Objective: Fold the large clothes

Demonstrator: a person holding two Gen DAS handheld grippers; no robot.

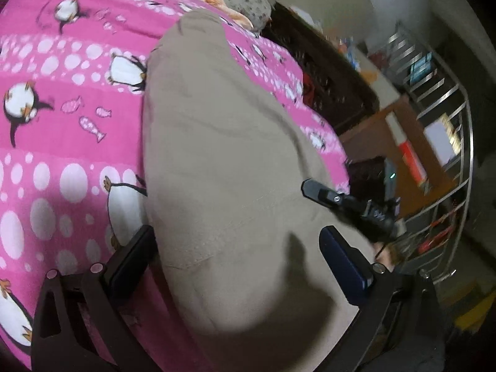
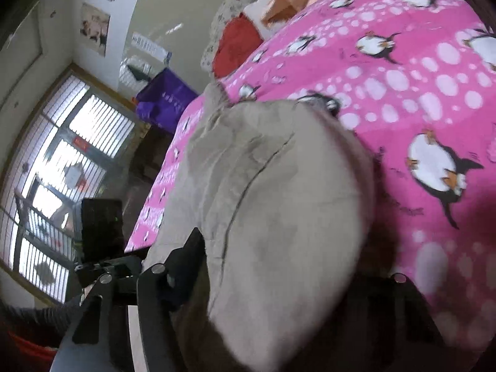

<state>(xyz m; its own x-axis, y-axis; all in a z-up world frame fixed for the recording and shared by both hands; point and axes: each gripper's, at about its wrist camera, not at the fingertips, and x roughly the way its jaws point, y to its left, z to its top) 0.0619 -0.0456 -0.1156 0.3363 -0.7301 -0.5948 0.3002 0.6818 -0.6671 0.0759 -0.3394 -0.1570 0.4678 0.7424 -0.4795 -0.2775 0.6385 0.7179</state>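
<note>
Garment (image 1: 223,155) draped over blanket (image 1: 62,124).

One beige garment (image 1: 223,155), one pink penguin blanket (image 1: 62,124), two claws: left claw (image 1: 238,263), right claw (image 2: 279,279).

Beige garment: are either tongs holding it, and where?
Left tongs are open over the beige garment, gripping nothing. Right tongs straddle its near edge; grip cannot be told.

Beige garment (image 1: 223,161) lies on the pink penguin blanket (image 1: 62,142); left gripper (image 1: 238,248) spread above it, seemingly not touching; right gripper (image 1: 334,200) beyond.
</note>
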